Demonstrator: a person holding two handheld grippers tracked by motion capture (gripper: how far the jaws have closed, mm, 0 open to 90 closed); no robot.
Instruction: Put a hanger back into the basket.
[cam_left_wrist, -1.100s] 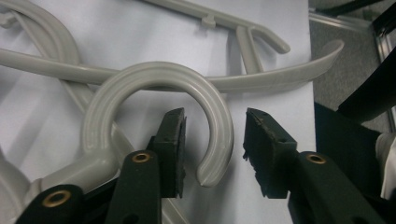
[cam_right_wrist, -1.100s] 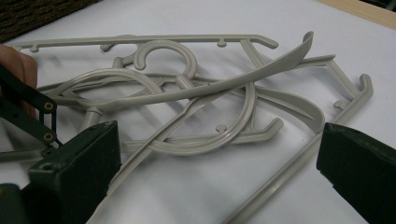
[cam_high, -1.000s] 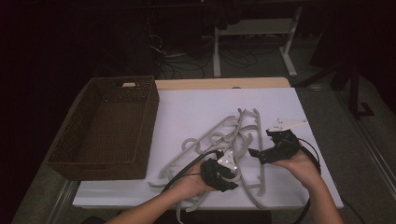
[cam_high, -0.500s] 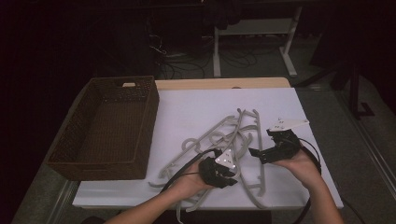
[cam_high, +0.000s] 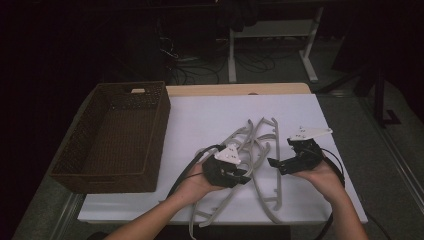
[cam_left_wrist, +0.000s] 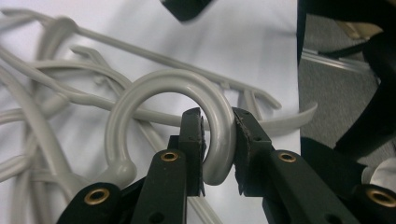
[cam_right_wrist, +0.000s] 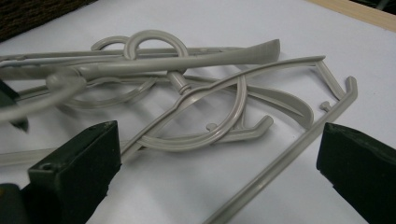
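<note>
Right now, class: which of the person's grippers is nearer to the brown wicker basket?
Left. The left gripper sits over the tangle of grey hangers, just right of the wicker basket. The right gripper is farther right, beyond the hangers, jaws wide apart.

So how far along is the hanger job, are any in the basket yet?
None done: the wicker basket looks empty. In hand: the left gripper has its jaws around one grey hanger's hook. The right gripper is open, holding nothing. Left: the whole tangled pile of hangers on the white table.
</note>
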